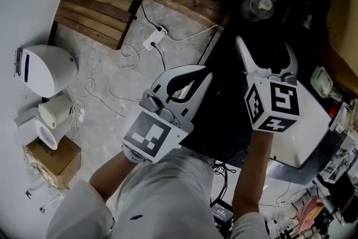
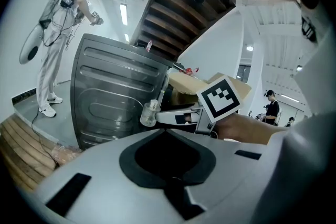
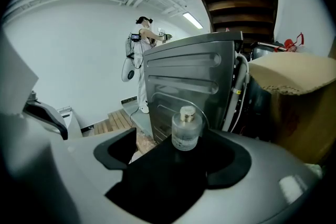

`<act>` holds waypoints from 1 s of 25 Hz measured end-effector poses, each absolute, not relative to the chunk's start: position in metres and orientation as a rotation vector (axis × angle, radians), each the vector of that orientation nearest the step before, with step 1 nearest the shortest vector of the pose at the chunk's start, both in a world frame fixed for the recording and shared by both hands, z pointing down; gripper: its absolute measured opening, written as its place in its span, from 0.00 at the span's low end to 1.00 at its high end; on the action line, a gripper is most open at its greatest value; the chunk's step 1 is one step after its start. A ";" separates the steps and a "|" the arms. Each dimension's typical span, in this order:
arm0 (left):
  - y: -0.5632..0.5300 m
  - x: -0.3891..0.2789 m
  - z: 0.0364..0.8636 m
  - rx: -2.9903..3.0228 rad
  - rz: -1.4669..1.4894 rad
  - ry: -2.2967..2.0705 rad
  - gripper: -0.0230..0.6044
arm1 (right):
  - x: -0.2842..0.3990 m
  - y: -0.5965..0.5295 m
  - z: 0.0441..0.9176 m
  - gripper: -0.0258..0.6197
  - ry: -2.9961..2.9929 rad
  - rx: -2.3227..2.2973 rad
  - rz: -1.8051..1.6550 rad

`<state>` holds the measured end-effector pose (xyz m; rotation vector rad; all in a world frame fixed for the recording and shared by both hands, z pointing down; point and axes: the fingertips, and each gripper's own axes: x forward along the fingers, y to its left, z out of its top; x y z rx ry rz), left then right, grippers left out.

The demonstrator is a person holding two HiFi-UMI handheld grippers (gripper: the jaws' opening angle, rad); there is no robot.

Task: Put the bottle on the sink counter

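The bottle [image 1: 257,6] is small, clear and round with a pale cap. It stands upright on a dark surface [image 1: 226,115], just past the tips of my right gripper [image 1: 264,42]. That gripper is open, its two white fingers spread wider than the bottle, and neither finger visibly touches it. In the right gripper view the bottle [image 3: 185,129] sits centred at the far end of the jaws' gap. The left gripper view shows the bottle [image 2: 149,113] from the side, at the right gripper's fingertips [image 2: 167,117]. My left gripper [image 1: 204,74] hangs lower left, shut and empty.
A ribbed metal appliance [image 3: 189,71] rises right behind the bottle, with a cardboard box [image 3: 294,92] to its right. On the floor at left are a wooden pallet [image 1: 95,3], a power strip [image 1: 154,38] with cables and a white device [image 1: 45,67]. People stand far off.
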<state>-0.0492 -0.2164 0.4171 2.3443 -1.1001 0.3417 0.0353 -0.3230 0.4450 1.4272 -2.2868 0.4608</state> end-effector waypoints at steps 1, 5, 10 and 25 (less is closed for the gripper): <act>-0.214 -0.049 0.414 2.347 0.340 -1.097 0.05 | 0.036 -0.319 0.440 0.66 -2.287 1.434 0.451; -0.202 -0.050 0.402 2.356 0.334 -1.085 0.05 | 0.038 -0.301 0.420 0.65 -2.292 1.450 0.378; -0.188 -0.052 0.389 2.363 0.339 -1.073 0.05 | 0.049 -0.279 0.397 0.46 -2.283 1.503 0.346; -0.166 -0.066 0.347 2.435 0.338 -1.090 0.05 | 0.094 -0.212 0.346 0.06 -2.222 1.725 0.470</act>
